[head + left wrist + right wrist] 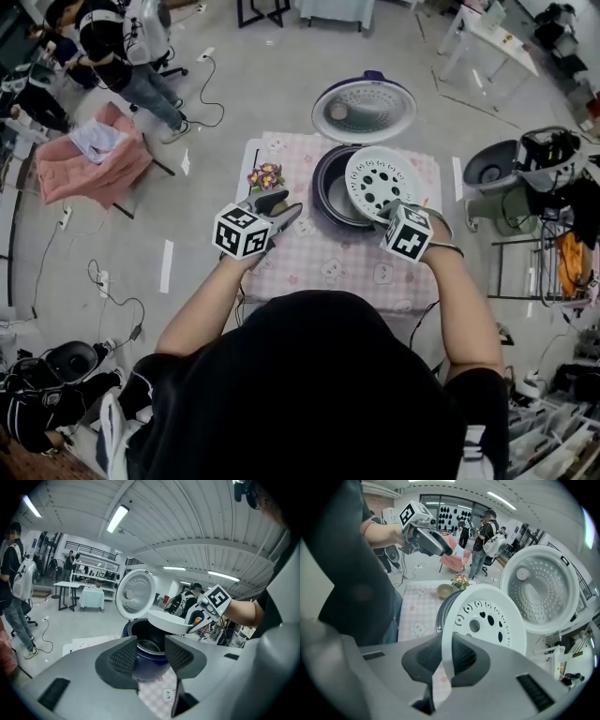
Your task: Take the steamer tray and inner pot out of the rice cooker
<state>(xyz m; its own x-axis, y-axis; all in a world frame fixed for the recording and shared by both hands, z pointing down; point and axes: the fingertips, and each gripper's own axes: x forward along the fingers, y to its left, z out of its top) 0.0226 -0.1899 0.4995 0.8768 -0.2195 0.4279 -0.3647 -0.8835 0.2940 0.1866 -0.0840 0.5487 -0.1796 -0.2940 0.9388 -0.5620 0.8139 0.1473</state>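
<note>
The white steamer tray with holes is lifted and tilted above the dark rice cooker, whose lid stands open behind. My right gripper is shut on the tray's near rim; its own view shows the rim pinched between the pads and the tray beyond. The inner pot still sits inside the cooker. My left gripper hovers open to the left of the cooker, empty, jaws pointing toward the pot; the tray shows above them.
The cooker stands on a small table with a pink checked cloth. A small pot of flowers sits at its left rear. A pink chair, people and cables are on the floor to the left; a cart stands to the right.
</note>
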